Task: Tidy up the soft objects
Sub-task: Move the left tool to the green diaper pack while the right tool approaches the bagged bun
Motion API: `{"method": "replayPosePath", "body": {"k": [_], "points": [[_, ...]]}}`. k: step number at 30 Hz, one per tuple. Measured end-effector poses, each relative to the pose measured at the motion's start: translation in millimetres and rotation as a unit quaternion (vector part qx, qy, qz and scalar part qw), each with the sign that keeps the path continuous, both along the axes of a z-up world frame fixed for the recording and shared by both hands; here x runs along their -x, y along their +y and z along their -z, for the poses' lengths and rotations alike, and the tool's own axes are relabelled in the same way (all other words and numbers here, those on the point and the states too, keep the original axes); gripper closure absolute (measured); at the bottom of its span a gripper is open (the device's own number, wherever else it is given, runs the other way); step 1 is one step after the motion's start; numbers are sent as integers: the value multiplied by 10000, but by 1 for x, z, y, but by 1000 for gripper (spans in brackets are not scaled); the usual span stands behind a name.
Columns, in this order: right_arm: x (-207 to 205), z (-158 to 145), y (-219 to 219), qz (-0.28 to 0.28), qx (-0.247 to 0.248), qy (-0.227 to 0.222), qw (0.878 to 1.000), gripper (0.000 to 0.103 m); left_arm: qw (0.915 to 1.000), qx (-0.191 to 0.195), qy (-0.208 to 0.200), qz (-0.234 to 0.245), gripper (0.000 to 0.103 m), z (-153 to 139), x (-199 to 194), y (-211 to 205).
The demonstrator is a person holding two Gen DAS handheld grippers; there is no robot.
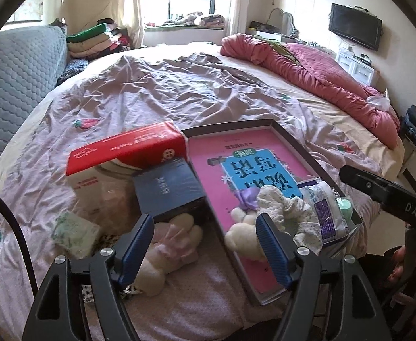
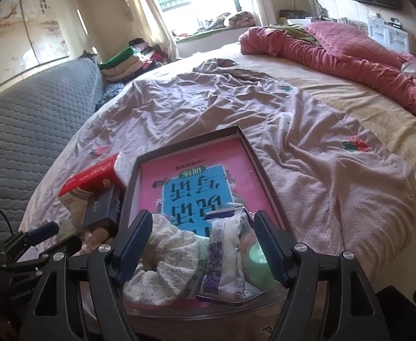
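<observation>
1. The left gripper [image 1: 205, 248] has its blue fingers [image 1: 135, 248] spread apart with nothing pressed between them. They straddle the near left wall of the shallow tray [image 1: 282, 129].
2. Just beyond and inside the left finger lies a pink-and-cream plush bunny [image 1: 169, 251] on the bed sheet [image 1: 156, 91], outside the tray. Its long axis runs roughly along the finger line, slightly tilted, so it looks the likeliest thing to pick next.
3. A second cream plush [image 1: 243, 234] lies inside the tray, touching the inner face of the right-side finger.
4. The right gripper [image 2: 205, 244] hangs over the tray's near end, fingers [image 2: 270, 247] wide apart and clamped on nothing. Between them, loose in the tray, lie a floral scrunchie [image 2: 165, 261], a white packet [image 2: 228, 258] and a green round thing [image 2: 257, 255].
5. The left hand is plainly the nearer one to the bunny; the right would have to cross the tray.
6. Further left on the bed sit a dark blue box [image 1: 168, 190], a red-and-white carton [image 1: 122, 153] and a small green-patterned pack [image 1: 76, 233].
</observation>
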State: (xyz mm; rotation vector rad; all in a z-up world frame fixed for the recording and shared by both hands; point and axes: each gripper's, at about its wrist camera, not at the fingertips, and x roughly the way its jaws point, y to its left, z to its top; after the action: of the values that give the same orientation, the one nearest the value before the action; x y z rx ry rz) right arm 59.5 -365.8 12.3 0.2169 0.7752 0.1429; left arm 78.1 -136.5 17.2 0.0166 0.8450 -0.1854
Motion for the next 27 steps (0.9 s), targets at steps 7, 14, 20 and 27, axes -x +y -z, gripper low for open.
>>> {"method": "replayPosePath", "body": {"k": [7, 14, 20, 27], "points": [[3, -6, 5, -130, -32, -83, 9999, 28, 9996, 29, -78, -278, 29, -14, 9, 29], [9, -17, 18, -435, -57, -313, 9985, 27, 9970, 178, -110, -740, 29, -29, 14, 83], [14, -28, 32, -711, -212, -447, 9962, 27, 9928, 166, -86, -1187, 29, -36, 22, 125], [24, -43, 70, -1203, -188, -634, 9905, 27, 9869, 151, -72, -1607, 29, -42, 38, 167]]}}
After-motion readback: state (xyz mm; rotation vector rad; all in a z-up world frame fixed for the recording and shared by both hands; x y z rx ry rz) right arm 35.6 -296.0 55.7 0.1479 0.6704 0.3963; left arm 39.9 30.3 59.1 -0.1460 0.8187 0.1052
